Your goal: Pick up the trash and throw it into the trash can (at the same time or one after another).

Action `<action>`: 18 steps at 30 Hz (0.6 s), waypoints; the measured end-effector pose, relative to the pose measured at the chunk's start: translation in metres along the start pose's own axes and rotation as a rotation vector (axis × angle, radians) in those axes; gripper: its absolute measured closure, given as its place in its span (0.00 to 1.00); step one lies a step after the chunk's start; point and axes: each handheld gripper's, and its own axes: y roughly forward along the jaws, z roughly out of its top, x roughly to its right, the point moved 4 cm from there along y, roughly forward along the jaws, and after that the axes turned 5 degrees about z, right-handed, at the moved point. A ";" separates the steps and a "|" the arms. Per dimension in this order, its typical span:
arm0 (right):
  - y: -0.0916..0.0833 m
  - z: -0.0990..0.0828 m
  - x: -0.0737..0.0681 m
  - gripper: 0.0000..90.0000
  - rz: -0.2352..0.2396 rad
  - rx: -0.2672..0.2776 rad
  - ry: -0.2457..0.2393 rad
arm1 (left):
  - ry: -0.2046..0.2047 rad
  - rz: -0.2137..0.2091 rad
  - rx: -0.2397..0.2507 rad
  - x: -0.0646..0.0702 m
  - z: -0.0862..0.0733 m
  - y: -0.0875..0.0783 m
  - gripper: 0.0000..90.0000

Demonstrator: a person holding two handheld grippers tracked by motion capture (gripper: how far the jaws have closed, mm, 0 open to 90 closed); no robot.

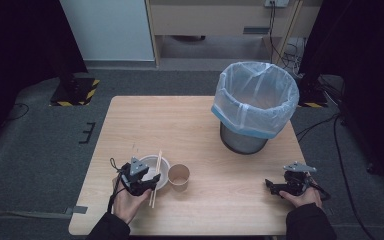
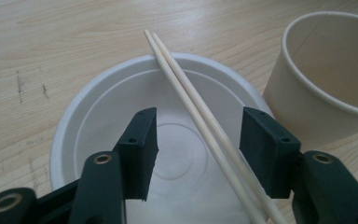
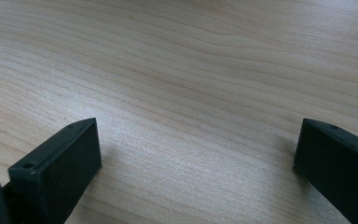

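A white paper bowl [image 1: 164, 164] sits near the table's front left, with a pair of wooden chopsticks [image 1: 156, 176] lying across its rim. In the left gripper view the chopsticks [image 2: 186, 98] run between the jaws of my left gripper [image 2: 198, 130], close to the right jaw, over the bowl [image 2: 74, 126]. A gap is left on the other side and the pads do not press, so the gripper is open. A brown paper cup [image 1: 179, 177] stands just right of the bowl. My right gripper [image 1: 272, 186] rests low at the front right, with its jaws [image 3: 196, 140] wide open over bare wood.
A wire bin [image 1: 255, 100] lined with a pale blue bag stands at the table's back right. The paper cup [image 2: 321, 84] is close beside my left gripper's right jaw. The wooden table [image 1: 220, 190] ends just behind both hands.
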 end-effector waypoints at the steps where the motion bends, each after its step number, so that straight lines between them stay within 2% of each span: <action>1: 0.000 0.000 0.000 0.01 0.000 0.000 0.000 | -0.004 0.001 0.003 -0.001 0.000 0.000 0.53; 7: 0.000 0.000 0.000 0.01 0.000 0.000 -0.001 | -0.039 -0.005 -0.002 -0.008 -0.002 -0.002 0.57; 12: 0.000 0.000 0.000 0.01 0.000 0.000 -0.001 | -0.037 -0.002 -0.028 -0.009 -0.005 0.001 0.59; 18: 0.000 0.000 0.000 0.01 0.001 0.002 -0.002 | -0.057 0.006 -0.053 -0.013 -0.007 0.003 0.69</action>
